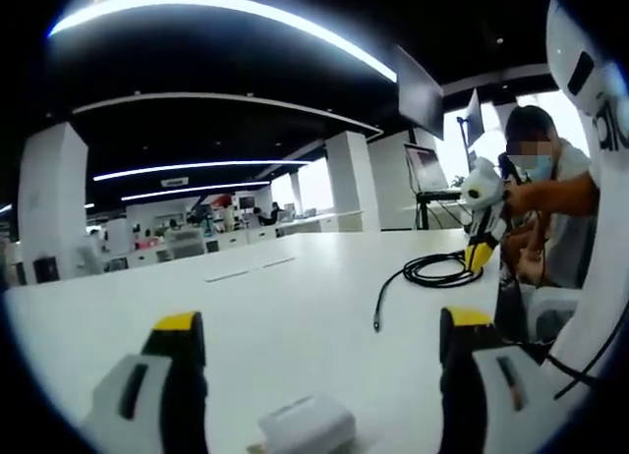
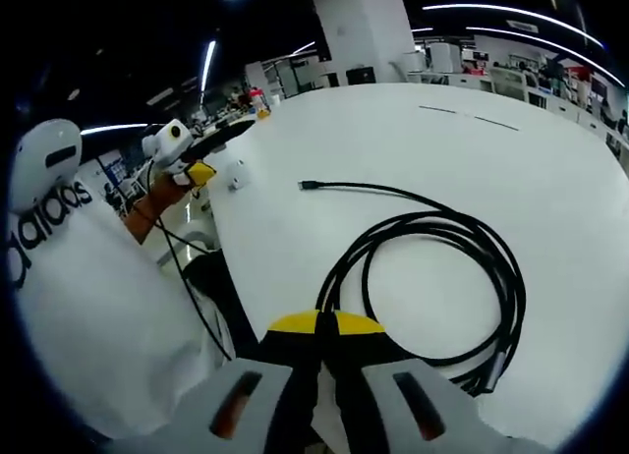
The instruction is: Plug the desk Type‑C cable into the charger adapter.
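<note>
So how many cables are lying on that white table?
1. A black cable lies coiled on the white table just ahead of the right gripper, its free plug end stretched toward the charger adapter between the left gripper's jaws.

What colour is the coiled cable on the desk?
Black; the cable shows best in the right gripper view.

This is a large open-plan office. A long white tabletop [image 1: 295,297] runs toward rows of desks [image 1: 211,240] crowded with equipment, with white square pillars [image 1: 54,203] rising to a dark ceiling crossed by long strip lights [image 1: 226,12]. A monitor [image 1: 425,167] on a stand sits near bright windows [image 1: 462,144].
</note>
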The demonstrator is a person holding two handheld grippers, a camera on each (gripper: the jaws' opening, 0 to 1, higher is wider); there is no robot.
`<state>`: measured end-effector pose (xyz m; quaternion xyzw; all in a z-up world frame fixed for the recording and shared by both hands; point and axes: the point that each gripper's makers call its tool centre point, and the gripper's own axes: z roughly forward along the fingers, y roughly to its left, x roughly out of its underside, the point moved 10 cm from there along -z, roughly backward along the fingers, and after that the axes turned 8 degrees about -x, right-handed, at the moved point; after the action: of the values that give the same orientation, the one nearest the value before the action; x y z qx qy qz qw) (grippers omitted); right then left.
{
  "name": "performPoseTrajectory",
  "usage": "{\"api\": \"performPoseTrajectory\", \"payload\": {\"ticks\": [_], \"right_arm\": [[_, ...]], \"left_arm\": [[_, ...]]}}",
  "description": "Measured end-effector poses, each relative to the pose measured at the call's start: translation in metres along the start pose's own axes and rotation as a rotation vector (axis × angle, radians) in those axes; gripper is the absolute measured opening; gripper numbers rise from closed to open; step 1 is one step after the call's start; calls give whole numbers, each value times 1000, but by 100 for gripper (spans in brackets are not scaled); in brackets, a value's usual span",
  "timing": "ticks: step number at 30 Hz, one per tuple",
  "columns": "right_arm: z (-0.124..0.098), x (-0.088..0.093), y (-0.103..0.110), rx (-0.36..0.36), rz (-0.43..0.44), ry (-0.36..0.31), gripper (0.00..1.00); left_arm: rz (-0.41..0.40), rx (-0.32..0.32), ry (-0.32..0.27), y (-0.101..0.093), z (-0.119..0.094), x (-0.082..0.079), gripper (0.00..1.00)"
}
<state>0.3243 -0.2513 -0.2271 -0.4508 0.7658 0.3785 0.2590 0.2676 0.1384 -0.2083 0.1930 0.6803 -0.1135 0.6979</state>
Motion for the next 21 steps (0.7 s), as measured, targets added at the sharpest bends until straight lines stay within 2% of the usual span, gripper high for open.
{"api": "performPoseTrajectory", "payload": {"ticks": [21], "right_arm": [[-1, 9, 18, -47, 10, 35, 2]], "left_arm": [[-12, -25, -20, 3, -6, -2, 100]]}}
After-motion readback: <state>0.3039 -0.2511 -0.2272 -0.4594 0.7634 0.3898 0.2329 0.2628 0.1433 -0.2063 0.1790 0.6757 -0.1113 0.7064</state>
